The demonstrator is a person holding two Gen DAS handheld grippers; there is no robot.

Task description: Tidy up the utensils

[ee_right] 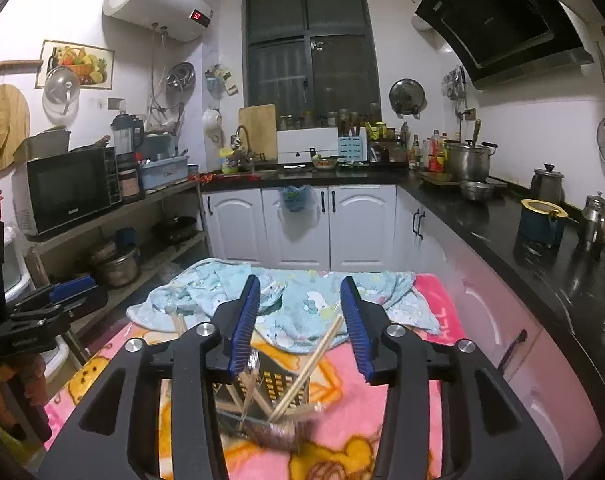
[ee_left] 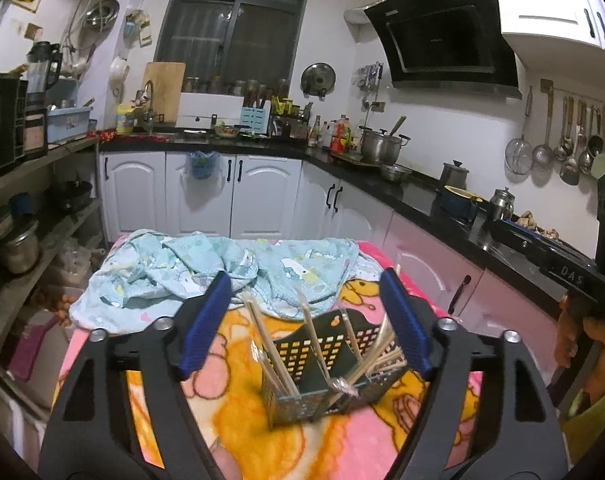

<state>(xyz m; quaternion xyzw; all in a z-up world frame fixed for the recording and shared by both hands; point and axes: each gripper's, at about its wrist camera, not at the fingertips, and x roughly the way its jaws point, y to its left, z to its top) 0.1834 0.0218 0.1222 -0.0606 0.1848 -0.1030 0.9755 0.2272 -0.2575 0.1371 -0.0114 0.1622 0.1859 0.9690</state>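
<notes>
Jaws spread wide, the left gripper (ee_left: pixel 306 292) grips nothing; below it a dark perforated utensil basket (ee_left: pixel 322 360) bristling with chopsticks (ee_left: pixel 262 336) stands on the cartoon blanket (ee_left: pixel 238 416), a crumpled blue cloth (ee_left: pixel 182 268) beyond; in the right wrist view, the right gripper (ee_right: pixel 300 292) hangs partly parted and empty above the same basket, pink blanket bare to its right.

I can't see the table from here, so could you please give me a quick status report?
Left gripper open, right gripper open, nothing held. Chopsticks in utensil basket. Blue cloth bunched behind; nothing blocking.
</notes>
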